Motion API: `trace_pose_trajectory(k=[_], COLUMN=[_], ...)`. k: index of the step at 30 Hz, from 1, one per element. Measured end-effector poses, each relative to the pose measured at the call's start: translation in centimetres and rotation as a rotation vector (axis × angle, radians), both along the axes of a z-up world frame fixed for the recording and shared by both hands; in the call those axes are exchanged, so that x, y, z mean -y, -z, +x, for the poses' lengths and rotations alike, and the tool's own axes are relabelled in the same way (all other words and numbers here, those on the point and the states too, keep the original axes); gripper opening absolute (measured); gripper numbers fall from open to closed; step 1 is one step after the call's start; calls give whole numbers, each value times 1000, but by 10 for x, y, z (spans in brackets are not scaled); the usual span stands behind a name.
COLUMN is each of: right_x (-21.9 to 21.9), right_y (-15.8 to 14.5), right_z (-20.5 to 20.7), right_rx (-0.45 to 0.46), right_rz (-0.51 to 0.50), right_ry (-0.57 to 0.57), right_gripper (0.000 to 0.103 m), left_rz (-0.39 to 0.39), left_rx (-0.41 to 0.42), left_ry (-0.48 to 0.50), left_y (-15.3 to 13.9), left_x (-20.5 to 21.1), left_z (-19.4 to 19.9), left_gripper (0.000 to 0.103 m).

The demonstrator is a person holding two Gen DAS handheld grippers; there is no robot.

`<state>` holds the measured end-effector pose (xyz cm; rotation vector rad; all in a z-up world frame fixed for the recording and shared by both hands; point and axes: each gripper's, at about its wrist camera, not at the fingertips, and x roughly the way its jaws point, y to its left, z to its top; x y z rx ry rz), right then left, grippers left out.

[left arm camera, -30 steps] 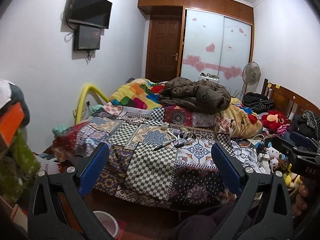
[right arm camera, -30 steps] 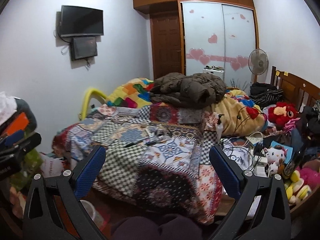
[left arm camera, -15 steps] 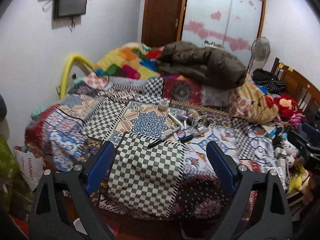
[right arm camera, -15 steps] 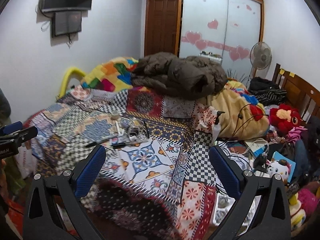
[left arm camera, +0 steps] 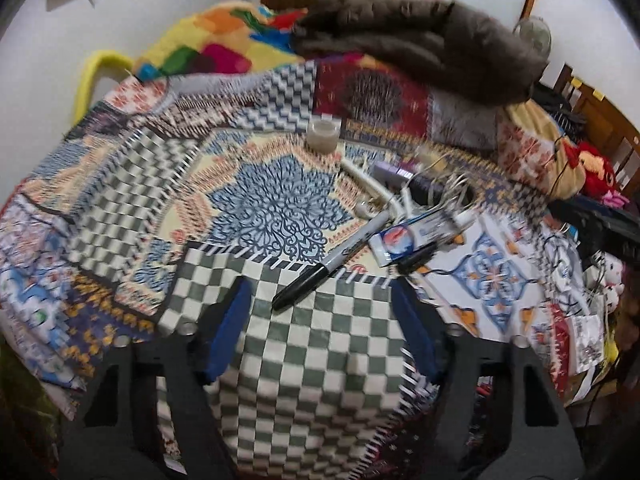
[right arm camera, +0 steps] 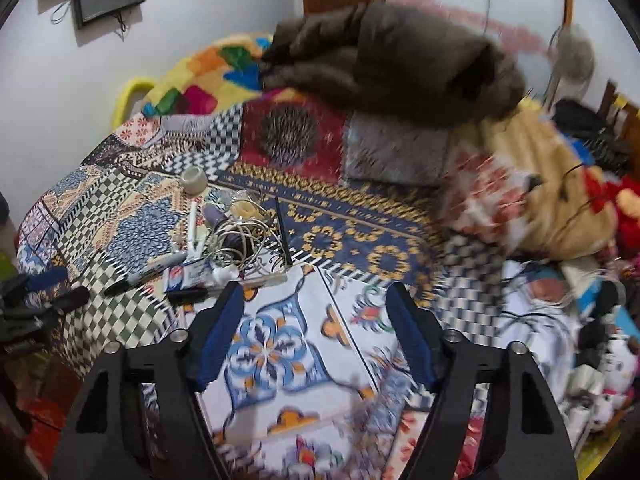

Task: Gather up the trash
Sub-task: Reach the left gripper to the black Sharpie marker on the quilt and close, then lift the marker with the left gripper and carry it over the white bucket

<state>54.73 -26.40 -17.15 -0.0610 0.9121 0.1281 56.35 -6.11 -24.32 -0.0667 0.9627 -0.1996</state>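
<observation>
Small clutter lies on the patchwork bedspread (left arm camera: pixel 120 208): a black marker (left arm camera: pixel 332 260), a blue-and-white tube (left arm camera: pixel 412 236), a second dark pen (left arm camera: pixel 416 258), a white stick (left arm camera: pixel 372 188), a small round pot (left arm camera: pixel 322 136) and a tangle of white cable (right arm camera: pixel 240 236). My left gripper (left arm camera: pixel 320 300) is open and empty, just short of the marker. My right gripper (right arm camera: pixel 314 308) is open and empty, over the spread just right of the tube (right arm camera: pixel 192 274) and marker (right arm camera: pixel 148 272). The left gripper also shows at the right wrist view's left edge (right arm camera: pixel 36 304).
A brown jacket (left arm camera: pixel 416 40) and a bright multicoloured blanket (left arm camera: pixel 224 44) lie at the bed's far end. Plush toys (right arm camera: pixel 624 216), cables and boxes crowd the right side by the wooden headboard (left arm camera: pixel 600 120). A yellow rail (left arm camera: pixel 92 76) and white wall bound the left.
Both grippers have moved forward and down toward the bed. The clutter now sits close in front of the fingers. Both stay open.
</observation>
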Motion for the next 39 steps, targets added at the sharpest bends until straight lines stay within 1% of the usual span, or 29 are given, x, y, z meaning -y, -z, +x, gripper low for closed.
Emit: trace_pose_trajectory(k=[1, 2, 3, 4, 6, 11, 12, 13, 14, 18, 20, 21, 22, 23, 24, 25, 27, 29, 32, 35, 39], right_x=[2, 3, 5, 6, 5, -8, -10, -13, -13, -15, -16, -17, -18, -17, -18, -18, -16, -12, -3, 5, 13], right_y=[7, 12, 18, 22, 31, 42, 44, 47, 48, 59, 63, 66, 70, 70, 71, 71, 71, 72, 70, 65, 53], right_z=[10, 17, 27, 34, 51, 75, 79, 83, 88, 98, 101, 103, 105, 105, 106, 105, 102, 97, 89, 78, 61], right_rx=[-22, -35, -55, -71, -95, -105, -109, -120, -126, -156, -167, -181, -196, -180, -188, -184, -183, -173, -172, -164, -146], right_rz=[11, 22, 38, 45, 61, 77, 78, 79, 79, 88, 95, 97, 102, 101, 105, 105, 112, 111, 106, 86, 77], right_ry=[3, 2, -1, -3, -16, -61, -63, -66, -70, -74, -80, -81, -79, -73, -76, -72, -59, -34, 7, 34, 42], right_gripper=[62, 59, 53, 48, 46, 41, 38, 34, 33, 31, 25, 19, 15, 13, 10, 9, 9, 8, 8, 8, 8], left_rz=[3, 8, 12, 17, 21, 40, 41, 44, 48, 91, 72, 66, 60, 59, 61, 68, 93, 93, 52, -15, -40], left_rx=[-12, -25, -34, -44, -50, -42, -43, -45, -48, -30, -37, -33, -33, -34, -36, -36, -37, -45, -71, -108, -114], left_ry=[8, 14, 20, 29, 46, 87, 96, 103, 111, 119, 117, 117, 130, 151, 166, 175, 185, 197, 197, 170, 127], left_y=[7, 13, 19, 25, 31, 39, 40, 42, 43, 46, 47, 47, 47, 46, 46, 45, 44, 43, 41, 41, 37], left_x=[1, 2, 3, 4, 7, 14, 16, 17, 19, 25, 25, 24, 26, 28, 30, 33, 38, 41, 40, 33, 28], left_z=[6, 12, 18, 25, 32, 41, 42, 43, 43, 42, 42, 41, 41, 40, 39, 38, 37, 36, 36, 37, 31], left_gripper=[62, 58, 55, 54, 45, 34, 30, 29, 28, 28, 28, 28, 28, 28, 28, 27, 19, 17, 12, 11, 11])
